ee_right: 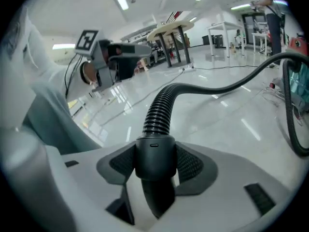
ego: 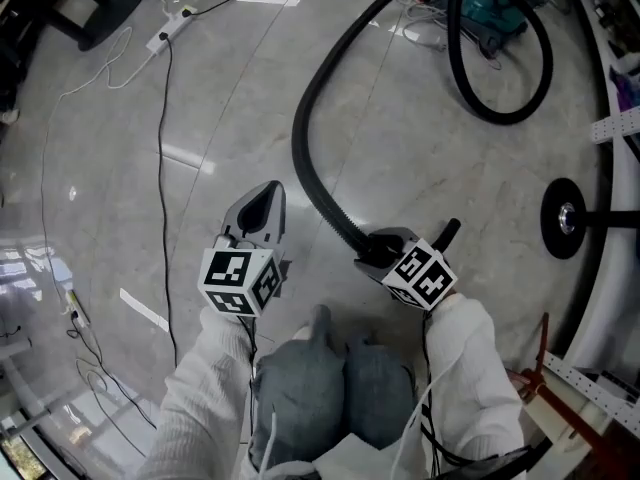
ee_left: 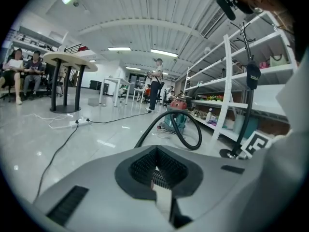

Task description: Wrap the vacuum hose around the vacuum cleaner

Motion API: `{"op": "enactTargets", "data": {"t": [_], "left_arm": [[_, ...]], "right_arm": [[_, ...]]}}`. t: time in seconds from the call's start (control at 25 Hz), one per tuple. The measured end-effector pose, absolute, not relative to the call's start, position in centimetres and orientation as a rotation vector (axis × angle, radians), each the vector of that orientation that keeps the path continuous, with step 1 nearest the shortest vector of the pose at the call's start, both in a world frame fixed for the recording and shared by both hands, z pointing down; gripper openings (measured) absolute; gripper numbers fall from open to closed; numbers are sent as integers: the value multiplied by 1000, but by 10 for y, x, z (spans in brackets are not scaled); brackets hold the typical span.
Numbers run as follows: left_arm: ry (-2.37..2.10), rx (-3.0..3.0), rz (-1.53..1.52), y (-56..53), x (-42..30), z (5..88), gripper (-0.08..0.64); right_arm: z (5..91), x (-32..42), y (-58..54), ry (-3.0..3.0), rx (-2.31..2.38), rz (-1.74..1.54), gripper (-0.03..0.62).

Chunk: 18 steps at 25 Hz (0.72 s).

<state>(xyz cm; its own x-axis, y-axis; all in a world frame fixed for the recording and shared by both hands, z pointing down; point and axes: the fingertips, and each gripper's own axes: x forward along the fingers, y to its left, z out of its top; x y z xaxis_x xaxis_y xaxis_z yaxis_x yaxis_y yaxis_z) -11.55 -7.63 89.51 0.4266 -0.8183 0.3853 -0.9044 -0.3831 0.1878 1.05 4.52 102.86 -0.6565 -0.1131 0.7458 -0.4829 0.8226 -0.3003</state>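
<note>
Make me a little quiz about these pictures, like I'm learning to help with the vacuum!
1. True or false: the left gripper is holding the vacuum hose.
2. What is the right gripper clamped on? A) the hose's smooth end cuff B) the hose's ribbed middle C) nothing
3. Fill in: the vacuum cleaner stands on the ___, beside the shelves.

Key: 1 false, its jaws are together and empty. 2 A. 3 floor.
</note>
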Motion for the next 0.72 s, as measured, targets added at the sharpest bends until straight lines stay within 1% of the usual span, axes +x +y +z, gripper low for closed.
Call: {"op": "enactTargets", "data": {"t": [0.12,0.52,0.6,0.72], "left_arm": [[-1443,2333,388,-68,-125,804,2],[-1421,2301,304,-68,-161,435,2],[-1415,2289,277,-70,-164,377,2],[-1400,2313,226,-78,-162,309,2]], "right_arm": [[916,-8,52,-2313,440,720,241],[473,-75,32,-2632,645,993,241],[399,-83,20,-2696,744,1013,241],[310,-86,0,-2783,916,994,241]]}}
